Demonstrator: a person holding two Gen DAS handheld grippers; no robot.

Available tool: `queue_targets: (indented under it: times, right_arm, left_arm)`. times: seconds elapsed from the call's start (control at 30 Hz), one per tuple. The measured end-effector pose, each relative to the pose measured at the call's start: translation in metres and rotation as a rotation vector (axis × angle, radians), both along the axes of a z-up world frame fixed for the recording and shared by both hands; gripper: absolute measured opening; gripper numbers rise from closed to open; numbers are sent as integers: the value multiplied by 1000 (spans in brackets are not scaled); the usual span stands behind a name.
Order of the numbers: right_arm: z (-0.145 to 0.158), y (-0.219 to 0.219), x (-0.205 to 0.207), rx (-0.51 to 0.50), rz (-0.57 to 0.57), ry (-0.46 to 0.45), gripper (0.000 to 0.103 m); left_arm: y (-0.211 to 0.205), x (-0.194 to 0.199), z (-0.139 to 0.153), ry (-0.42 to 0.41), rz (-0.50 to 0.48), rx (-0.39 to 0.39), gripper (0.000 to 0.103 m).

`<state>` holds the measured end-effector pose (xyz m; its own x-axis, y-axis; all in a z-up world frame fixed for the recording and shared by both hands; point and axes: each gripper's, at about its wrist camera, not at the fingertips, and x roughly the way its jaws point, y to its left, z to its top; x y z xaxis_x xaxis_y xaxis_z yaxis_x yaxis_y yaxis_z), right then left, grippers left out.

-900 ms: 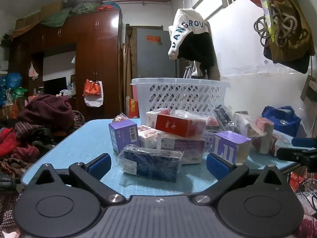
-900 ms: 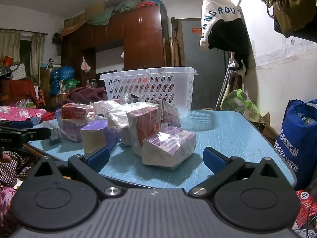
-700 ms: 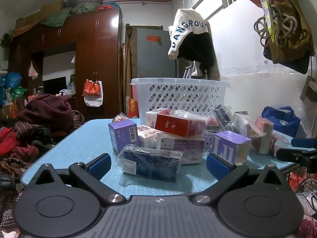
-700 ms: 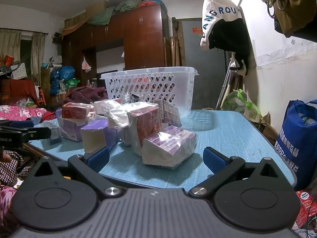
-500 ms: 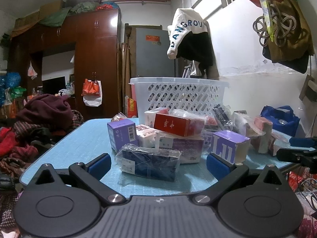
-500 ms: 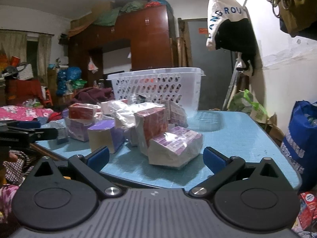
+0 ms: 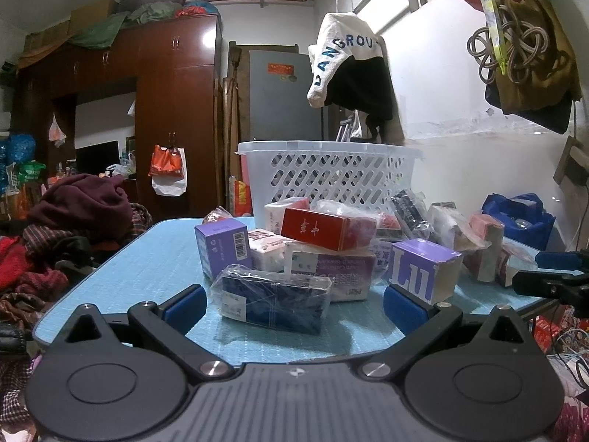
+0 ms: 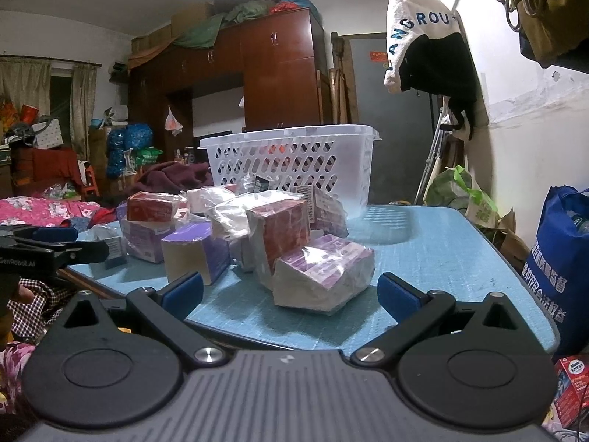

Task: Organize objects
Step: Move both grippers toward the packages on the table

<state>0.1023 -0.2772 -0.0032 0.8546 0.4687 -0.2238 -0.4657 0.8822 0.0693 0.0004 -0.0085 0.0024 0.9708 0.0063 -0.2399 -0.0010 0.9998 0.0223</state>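
The landmark is the white basket (image 7: 327,173), which stands at the far side of the blue table (image 7: 140,261). In front of the basket lies a pile of boxes and wrapped packs. In the left wrist view, from left to right before the basket: a purple box (image 7: 222,248) stands upright, a dark blue pack (image 7: 274,298) in clear wrap lies nearest to the left gripper (image 7: 294,304), a red box (image 7: 324,228) rests tilted on top of the pile, and a purple-white box (image 7: 425,270) stands at the right. The left gripper has its jaws wide and holds nothing; the blue pack is just ahead, between the pads. Other boxes block the way to the basket.

The right wrist view shows the same pile from the other side. A purple pack (image 8: 324,276) in wrap lies before the right gripper (image 8: 291,294), whose jaws are also wide and empty. Only this view shows the bare table right of the basket and a blue bag (image 8: 563,265) beside the table. Only the left view shows a dark red cloth heap (image 7: 81,206) left of the basket.
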Motion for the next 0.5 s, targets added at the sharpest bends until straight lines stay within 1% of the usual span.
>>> queue_targets:
  times: [0.5]
  right_arm:
    - [4, -2, -1, -12, -2, -1, 103]
  left_arm:
    - [-1, -1, 2, -1, -6, -2, 103]
